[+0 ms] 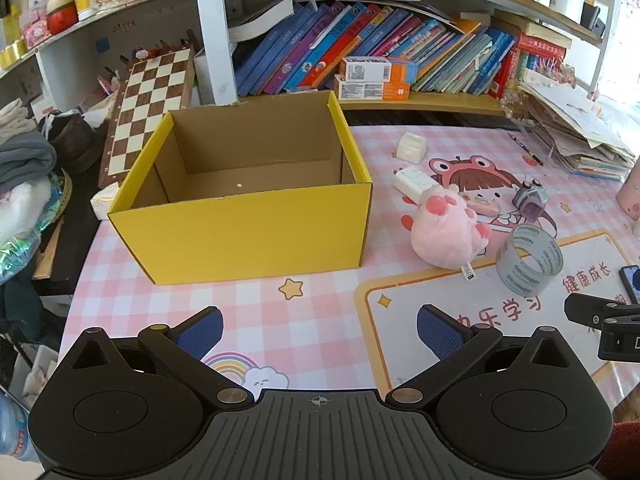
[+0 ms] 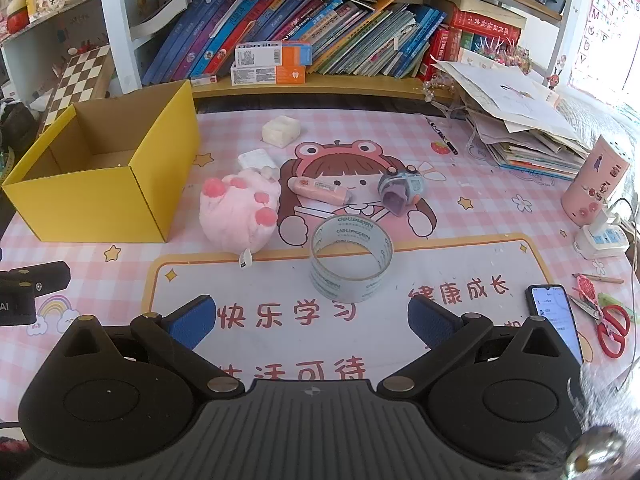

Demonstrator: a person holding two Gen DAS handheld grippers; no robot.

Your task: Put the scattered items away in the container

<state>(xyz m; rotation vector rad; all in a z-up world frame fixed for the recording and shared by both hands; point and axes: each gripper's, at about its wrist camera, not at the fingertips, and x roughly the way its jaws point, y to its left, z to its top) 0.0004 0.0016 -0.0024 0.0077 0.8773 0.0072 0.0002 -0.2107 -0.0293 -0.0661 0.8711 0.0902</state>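
Right of the yellow cardboard box (image 1: 244, 216), the clutter is all laid out on the pink cartoon desk mat (image 2: 460, 280), and what shows of the box floor (image 1: 256, 182) is bare cardboard, nothing in it. Count with me: one pink plush paw (image 2: 240, 212) just beside the box's right wall, one roll of clear packing tape (image 2: 352, 260) standing on its edge-ring further right, one pink correction-tape dispenser (image 2: 322, 192) behind that, one grey-purple toy camera (image 2: 402, 190) furthest right, and two white tissue packs (image 2: 281, 131) (image 2: 256, 159) toward the back. Six loose things, one box.

Both claws are spread wide and carrying nothing: left gripper (image 1: 320, 332) hovers in front of the box, right gripper (image 2: 312, 322) sits right of it. And that's the telling line-up: the tape roll lies dead ahead of the right claw, just beyond its blue pads, hollow axis upright, so I'd judge the right hand nearer to it. The plush lies nearest the box, between the two hands.
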